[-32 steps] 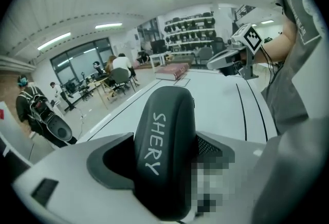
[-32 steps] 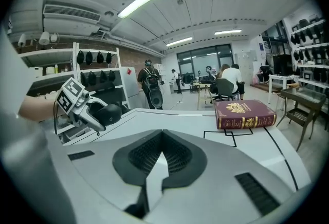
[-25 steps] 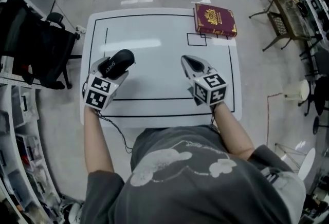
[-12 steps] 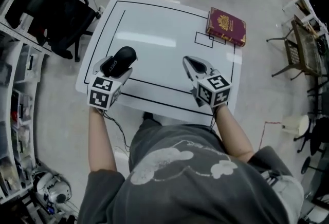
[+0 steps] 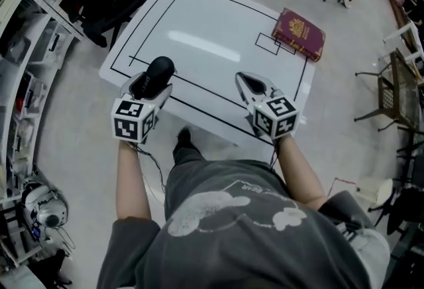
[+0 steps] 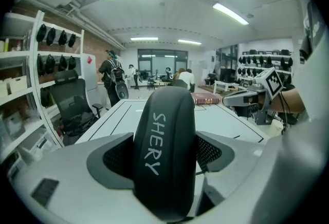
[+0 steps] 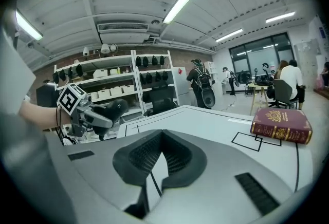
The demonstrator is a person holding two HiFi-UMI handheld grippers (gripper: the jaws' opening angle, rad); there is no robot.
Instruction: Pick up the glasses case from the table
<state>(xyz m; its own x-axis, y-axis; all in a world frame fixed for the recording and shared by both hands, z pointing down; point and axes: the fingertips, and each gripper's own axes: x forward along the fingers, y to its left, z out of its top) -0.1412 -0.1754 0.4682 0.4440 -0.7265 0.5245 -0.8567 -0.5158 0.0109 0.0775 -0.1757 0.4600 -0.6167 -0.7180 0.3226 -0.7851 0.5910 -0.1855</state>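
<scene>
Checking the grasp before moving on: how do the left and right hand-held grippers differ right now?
The left hand-held gripper clamps the black glasses case; the right hand-held gripper holds nothing. Left jaws stand wide; right jaws meet at the tips. Both hover near the table edge.

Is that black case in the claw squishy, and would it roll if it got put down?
Probably stiff: the glasses case shows no dent where the left gripper squeezes it. Its smooth shell looks a bit slippery. Being rounded, it might rock or roll on the table.
</scene>
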